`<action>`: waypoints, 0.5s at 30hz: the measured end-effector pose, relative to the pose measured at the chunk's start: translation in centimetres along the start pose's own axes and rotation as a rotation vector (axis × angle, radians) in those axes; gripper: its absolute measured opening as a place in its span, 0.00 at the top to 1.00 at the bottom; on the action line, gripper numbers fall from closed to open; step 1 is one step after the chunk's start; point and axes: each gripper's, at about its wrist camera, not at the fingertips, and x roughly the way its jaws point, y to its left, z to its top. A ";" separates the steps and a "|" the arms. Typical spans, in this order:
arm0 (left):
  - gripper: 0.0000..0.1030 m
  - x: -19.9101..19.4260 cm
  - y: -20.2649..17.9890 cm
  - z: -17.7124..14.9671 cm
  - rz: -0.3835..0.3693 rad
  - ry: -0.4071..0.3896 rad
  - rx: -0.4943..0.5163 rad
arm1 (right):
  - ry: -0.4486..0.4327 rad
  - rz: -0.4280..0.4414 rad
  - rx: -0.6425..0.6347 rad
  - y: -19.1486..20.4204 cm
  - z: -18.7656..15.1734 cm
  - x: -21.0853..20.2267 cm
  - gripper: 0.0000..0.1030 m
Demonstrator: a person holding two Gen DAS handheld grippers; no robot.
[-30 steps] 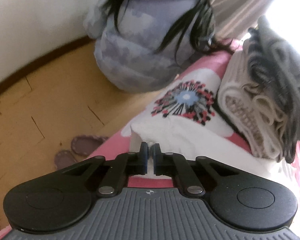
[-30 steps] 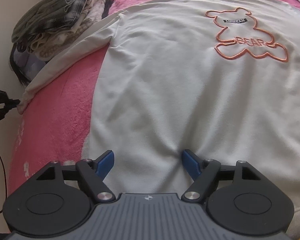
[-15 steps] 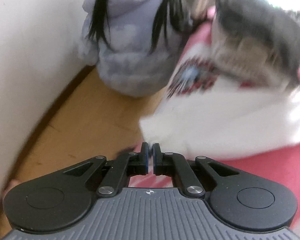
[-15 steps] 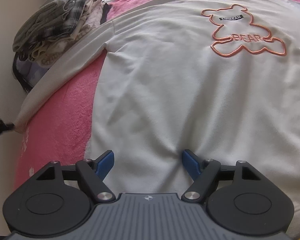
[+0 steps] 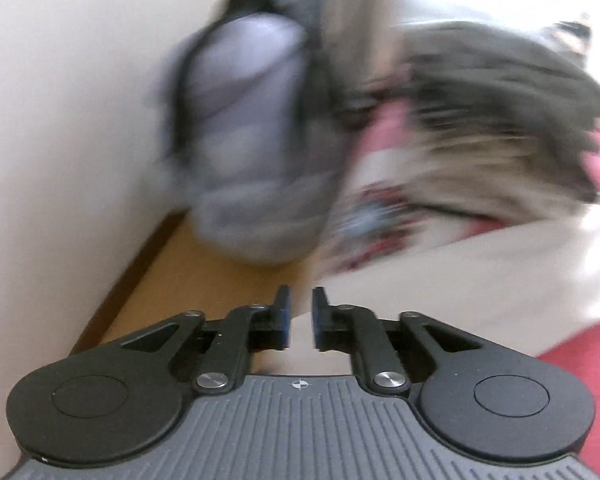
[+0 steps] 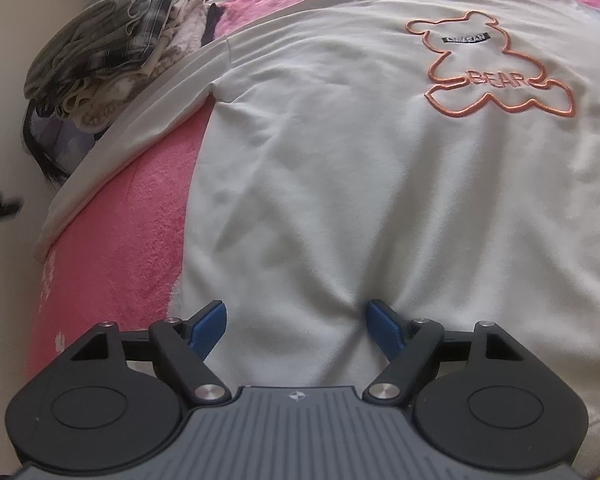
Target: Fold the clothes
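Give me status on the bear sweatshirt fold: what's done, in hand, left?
Done: the white sweatshirt lies flat, front up, on the pink blanket, its sleeve stretched straight to the bed edge. A pile of clothes sits beyond.

In hand: nothing. The left claw is opening with no cloth between its pads. The right claw rests open on the hem.

Left: every fold; none shows yet.

Left gripper (image 5: 300,316) opening, nothing between.
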 end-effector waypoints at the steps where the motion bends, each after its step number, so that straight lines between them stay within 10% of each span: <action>1: 0.83 0.2 -2.0 0.6 -0.040 -0.016 0.034 | -0.005 -0.010 -0.002 0.1 0.2 -0.3 0.24; 7: 0.74 -0.6 -14.2 2.3 -0.272 -0.137 0.212 | -0.141 -0.126 -0.048 -0.4 2.6 -5.1 0.24; 15: 0.63 -0.7 -30.3 1.9 -0.496 -0.156 0.421 | -0.322 -0.248 0.126 -11.1 9.1 -12.8 0.24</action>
